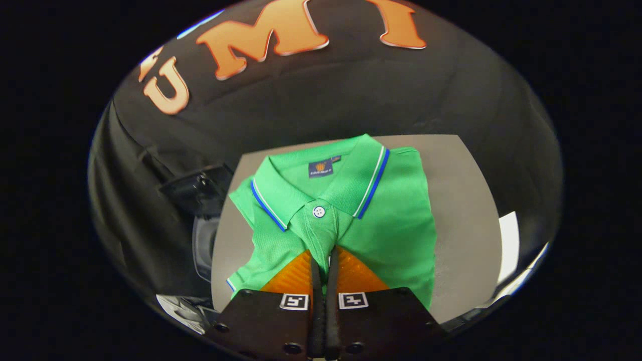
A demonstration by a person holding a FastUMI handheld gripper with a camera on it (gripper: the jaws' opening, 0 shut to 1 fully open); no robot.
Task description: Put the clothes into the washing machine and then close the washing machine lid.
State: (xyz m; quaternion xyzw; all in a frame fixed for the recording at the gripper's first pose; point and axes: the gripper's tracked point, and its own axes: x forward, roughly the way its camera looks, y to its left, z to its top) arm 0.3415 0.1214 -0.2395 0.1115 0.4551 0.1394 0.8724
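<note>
A folded green polo shirt (391, 220) with a blue-and-white trimmed collar lies on a grey table top (466, 225). My gripper (323, 258) is over the shirt's front, just below the collar button. Its fingers (351, 273) stand pressed together, and the button placket runs down into the narrow line between their tips, with the cloth drawn in towards them. The lower front of the shirt is hidden under the fingers.
Left of the table and lower down is a dark machine part (198, 190) with a pale rounded opening (203, 245) beneath it. A white sheet-like object (509, 245) shows past the table's right edge. Black cloth wall stands behind the table.
</note>
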